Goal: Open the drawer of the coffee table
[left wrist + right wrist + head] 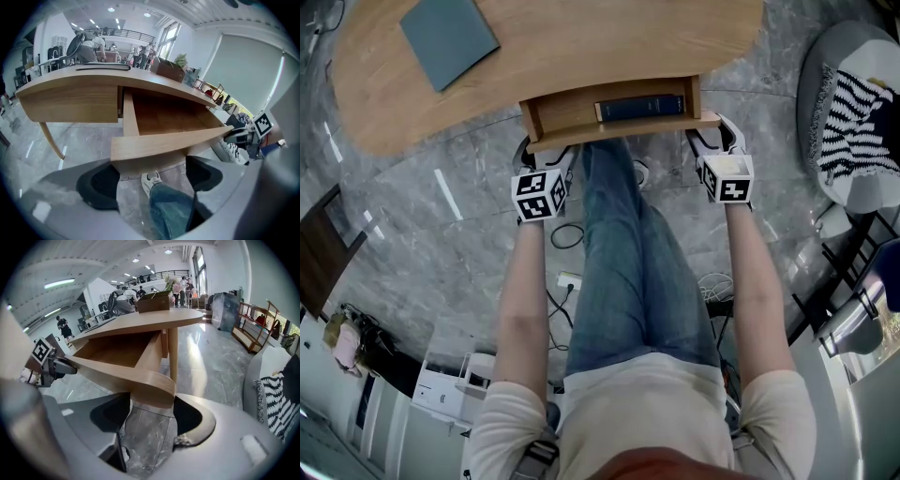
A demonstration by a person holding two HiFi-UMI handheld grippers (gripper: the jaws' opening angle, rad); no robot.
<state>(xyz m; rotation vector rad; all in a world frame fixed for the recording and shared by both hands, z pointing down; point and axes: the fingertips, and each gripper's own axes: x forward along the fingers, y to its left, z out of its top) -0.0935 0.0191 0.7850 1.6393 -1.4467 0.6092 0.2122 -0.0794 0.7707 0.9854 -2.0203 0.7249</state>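
The wooden coffee table (581, 37) has its drawer (567, 111) pulled partway out towards me, with a dark blue book (642, 107) lying inside. The drawer front (628, 129) is a curved wooden panel. My left gripper (546, 157) sits at the front's left end and my right gripper (715, 136) at its right end. In the left gripper view the panel's end (150, 147) fills the gap between the two pads of the left gripper (152, 180). The right gripper view shows the same: the rounded end (152, 390) sits between the pads of the right gripper (150, 416).
A teal book (448, 36) lies on the tabletop at the left. My legs in jeans (628, 262) stand right under the drawer. Cables and a power strip (569, 279) lie on the marble floor. A grey chair with a striped cushion (853, 122) stands to the right.
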